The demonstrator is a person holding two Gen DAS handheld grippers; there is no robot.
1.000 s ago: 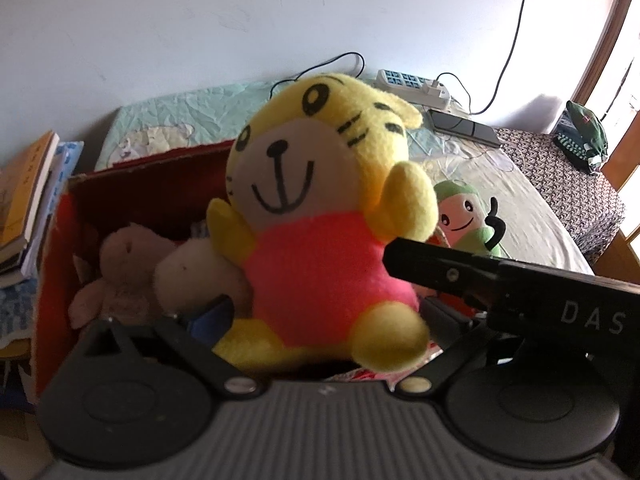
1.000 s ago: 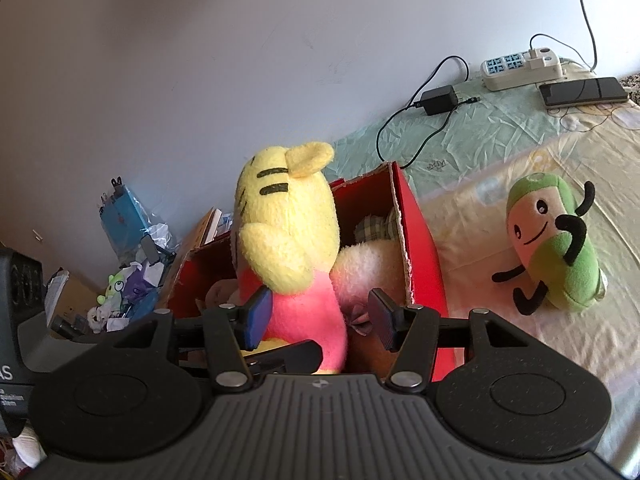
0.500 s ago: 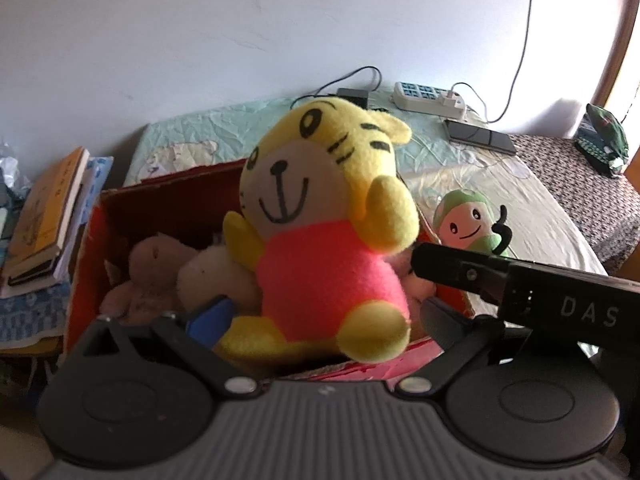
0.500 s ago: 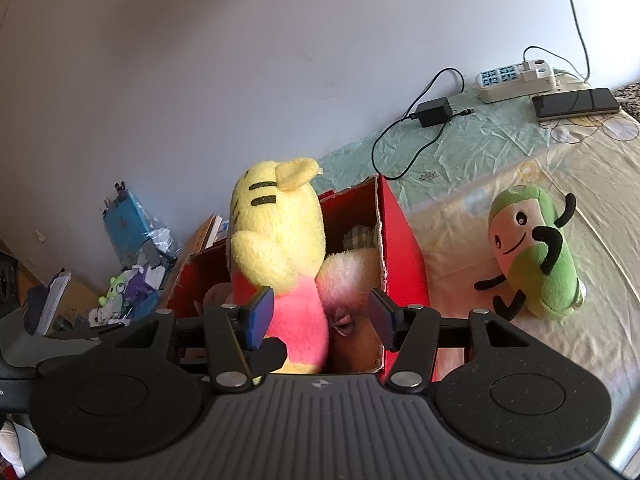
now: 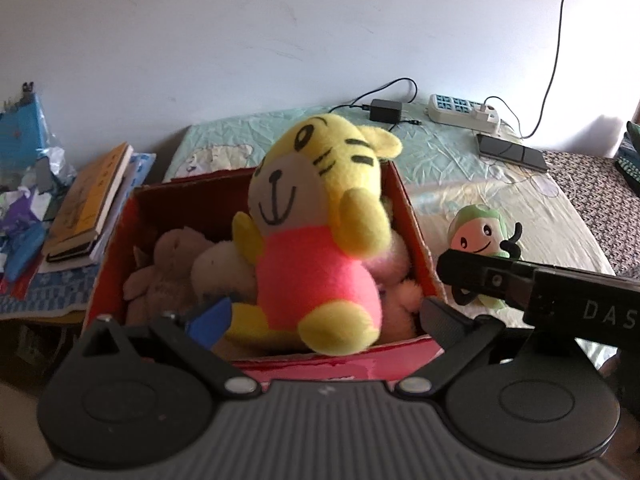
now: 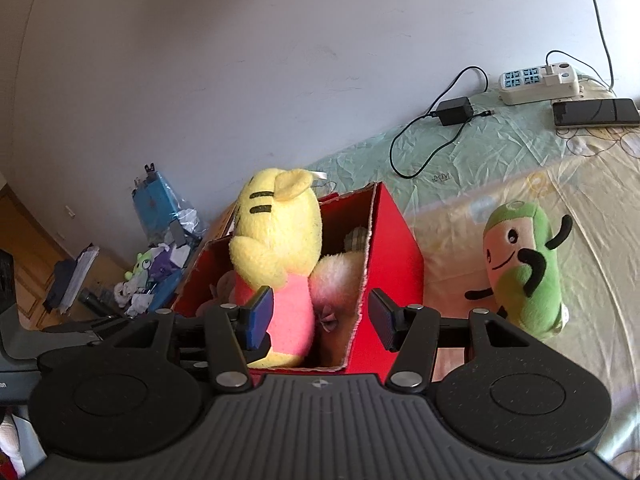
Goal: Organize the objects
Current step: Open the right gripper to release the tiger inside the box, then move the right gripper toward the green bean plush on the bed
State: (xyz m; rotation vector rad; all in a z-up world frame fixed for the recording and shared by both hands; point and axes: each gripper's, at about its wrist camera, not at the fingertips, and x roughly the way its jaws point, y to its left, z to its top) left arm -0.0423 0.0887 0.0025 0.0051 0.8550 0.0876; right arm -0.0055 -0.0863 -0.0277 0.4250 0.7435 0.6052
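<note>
Sat upright atop other plush in the red box [image 5: 408, 356]: tiger [image 5: 316, 248], seemingly stowed, left gripper [image 5: 320, 320] and right gripper [image 6: 320, 316] both spread and empty; green toy [image 6: 524, 272] lay outside at three o'clock, unstowed.

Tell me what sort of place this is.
Probably a bedroom in a home: a bed with a wrinkled sheet against a plain wall, a power strip and phone lying on it, and a red box of plush toys beside stacked books.
</note>
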